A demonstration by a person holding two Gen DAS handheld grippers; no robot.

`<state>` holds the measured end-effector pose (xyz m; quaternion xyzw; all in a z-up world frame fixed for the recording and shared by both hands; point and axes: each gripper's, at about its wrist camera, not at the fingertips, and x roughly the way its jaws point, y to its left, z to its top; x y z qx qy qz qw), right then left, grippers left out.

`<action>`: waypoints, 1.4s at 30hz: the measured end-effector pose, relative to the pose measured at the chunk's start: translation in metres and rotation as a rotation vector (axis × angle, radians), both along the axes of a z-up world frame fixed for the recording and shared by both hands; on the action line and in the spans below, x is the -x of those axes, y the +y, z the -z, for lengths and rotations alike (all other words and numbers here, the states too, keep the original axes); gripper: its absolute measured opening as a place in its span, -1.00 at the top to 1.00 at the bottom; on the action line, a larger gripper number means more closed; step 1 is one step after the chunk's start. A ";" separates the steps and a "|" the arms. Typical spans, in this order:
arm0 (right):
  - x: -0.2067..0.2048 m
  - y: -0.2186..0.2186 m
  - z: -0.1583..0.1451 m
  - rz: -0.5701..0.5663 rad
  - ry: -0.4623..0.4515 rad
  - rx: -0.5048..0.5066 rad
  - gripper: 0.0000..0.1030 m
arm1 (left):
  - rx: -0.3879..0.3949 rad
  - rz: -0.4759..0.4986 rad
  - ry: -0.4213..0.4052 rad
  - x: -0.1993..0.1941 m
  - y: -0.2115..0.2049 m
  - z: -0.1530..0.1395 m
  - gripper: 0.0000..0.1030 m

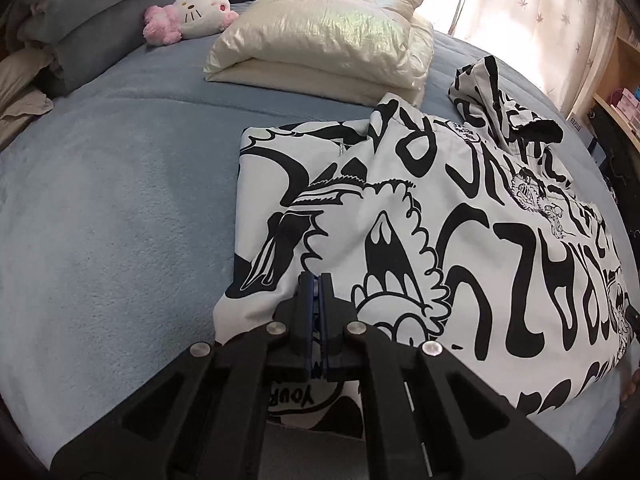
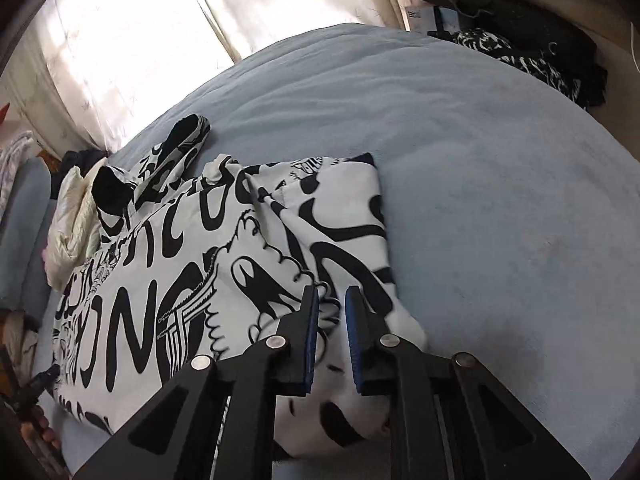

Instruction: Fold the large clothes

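A white hoodie with a bold black graffiti print [image 1: 440, 208] lies flat on a blue bed, sleeves folded in and its hood [image 1: 492, 92] pointing away. My left gripper [image 1: 316, 278] hovers over the hoodie's near left corner with its blue pads together; no cloth shows between them. In the right wrist view the same hoodie [image 2: 180, 260] spreads to the left, hood [image 2: 176, 148] at the far end. My right gripper [image 2: 332, 292] is over the near right corner. Its pads stand a narrow gap apart, and printed cloth shows in the gap without being clearly pinched.
The blue blanket [image 1: 120, 200] covers the bed [image 2: 500, 200]. A folded cream puffer [image 1: 328, 28] and a pink-and-white plush [image 1: 192, 12] lie at the far end. Dark clothes [image 2: 540, 56] are heaped past the bed's right side, and curtains [image 2: 140, 20] hang behind.
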<state>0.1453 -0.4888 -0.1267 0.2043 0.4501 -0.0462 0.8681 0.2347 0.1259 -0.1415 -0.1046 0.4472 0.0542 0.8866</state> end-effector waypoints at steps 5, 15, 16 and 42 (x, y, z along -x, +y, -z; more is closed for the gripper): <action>0.007 0.001 -0.002 0.002 0.008 0.032 0.72 | -0.025 0.019 0.003 -0.006 -0.005 0.000 0.95; 0.004 0.005 0.012 0.005 0.011 0.026 0.71 | 0.004 0.034 0.042 -0.012 -0.004 0.000 0.91; 0.002 0.006 0.014 0.002 0.012 0.027 0.69 | 0.016 0.030 0.047 -0.012 -0.002 0.001 0.91; -0.161 0.088 -0.109 -0.226 -0.040 0.104 0.65 | -0.114 0.249 -0.086 -0.176 -0.107 -0.142 0.68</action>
